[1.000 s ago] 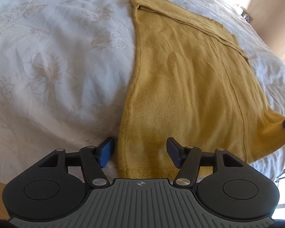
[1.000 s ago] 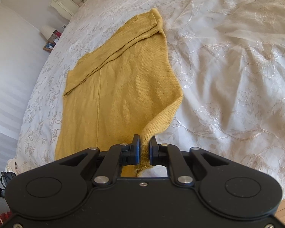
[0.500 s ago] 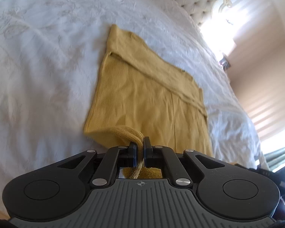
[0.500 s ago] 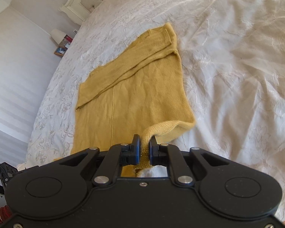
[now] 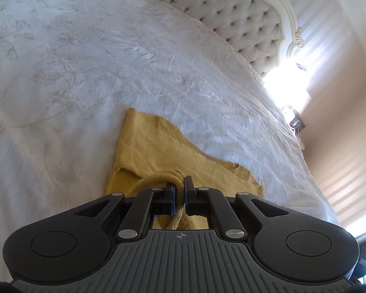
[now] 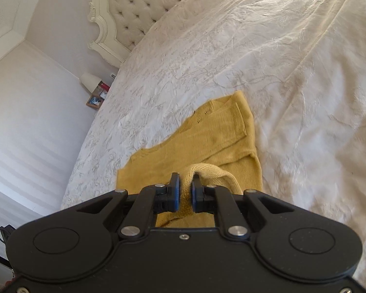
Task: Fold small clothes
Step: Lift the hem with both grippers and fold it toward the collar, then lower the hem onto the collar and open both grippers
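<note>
Both clamped: left gripper (image 5: pixel 180 186) and right gripper (image 6: pixel 186 185) each pinch a raised hem fold of the mustard knit sweater (image 6: pixel 207 136) lying on the white bedspread (image 5: pixel 85 73).

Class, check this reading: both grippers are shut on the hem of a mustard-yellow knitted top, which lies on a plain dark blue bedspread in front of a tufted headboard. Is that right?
One detail is wrong: the bedspread is white with a pale floral pattern, not plain dark blue, as both wrist views show. The rest stands: the left gripper and right gripper are each shut on the hem of the mustard-yellow knitted top, in front of the tufted headboard.
</note>
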Demonstrator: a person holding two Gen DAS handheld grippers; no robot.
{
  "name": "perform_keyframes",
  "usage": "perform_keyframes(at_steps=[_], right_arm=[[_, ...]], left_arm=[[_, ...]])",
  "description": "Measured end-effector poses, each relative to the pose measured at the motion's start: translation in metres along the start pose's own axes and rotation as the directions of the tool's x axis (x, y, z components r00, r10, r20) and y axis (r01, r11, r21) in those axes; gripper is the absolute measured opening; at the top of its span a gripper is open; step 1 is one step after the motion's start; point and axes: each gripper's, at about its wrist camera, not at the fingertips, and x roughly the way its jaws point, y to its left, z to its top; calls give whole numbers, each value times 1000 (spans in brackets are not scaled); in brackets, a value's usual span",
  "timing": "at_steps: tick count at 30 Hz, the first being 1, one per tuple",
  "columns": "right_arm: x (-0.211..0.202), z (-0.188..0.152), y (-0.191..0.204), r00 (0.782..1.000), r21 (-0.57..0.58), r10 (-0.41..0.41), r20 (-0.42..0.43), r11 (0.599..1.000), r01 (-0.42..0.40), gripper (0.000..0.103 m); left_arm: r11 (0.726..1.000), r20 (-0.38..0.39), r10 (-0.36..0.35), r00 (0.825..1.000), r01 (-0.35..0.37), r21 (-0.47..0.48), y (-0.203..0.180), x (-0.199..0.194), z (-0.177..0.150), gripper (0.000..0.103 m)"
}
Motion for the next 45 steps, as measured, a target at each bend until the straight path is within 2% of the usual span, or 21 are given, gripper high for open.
perform_keyframes(at_steps=[8, 13, 19, 28, 37, 42, 43, 44, 45], right_arm=[[41, 38, -7, 1000, 13, -2, 10, 1000, 2, 17], [63, 50, -7, 1000, -2, -24, -7, 1000, 24, 17], [83, 58, -8, 997, 17, -81, -10, 997, 81, 17], [124, 72, -20, 981, 35, -180, -73, 983, 183, 18], [163, 87, -34, 967, 19, -221, -128, 974, 225, 23], [178, 92, -37, 959, 20, -245, -143, 968, 251, 24], [178, 93, -37, 958, 18, -249, -139, 967, 254, 28], [177, 93, -36, 959, 16, -252, -130, 967, 256, 34], [176, 93, -35, 960, 12, -253, -116, 967, 256, 39]], left_arm=[[999, 21, 43, 999, -43, -4, -9, 33, 29, 6], [997, 1, 73, 997, -73, -2, -2, 54, 44, 6], [998, -49, 69, 996, -69, 12, 9, 83, 57, 6], [994, -97, 103, 990, -106, -24, 27, 125, 64, 7], [980, -125, 177, 976, -186, -68, 50, 161, 70, 8], [973, -121, 208, 971, -218, -79, 57, 166, 75, 8], [972, -116, 216, 969, -225, -69, 57, 165, 77, 9], [971, -110, 224, 968, -231, -60, 57, 164, 78, 15], [971, -101, 228, 968, -234, -48, 56, 161, 79, 26]])
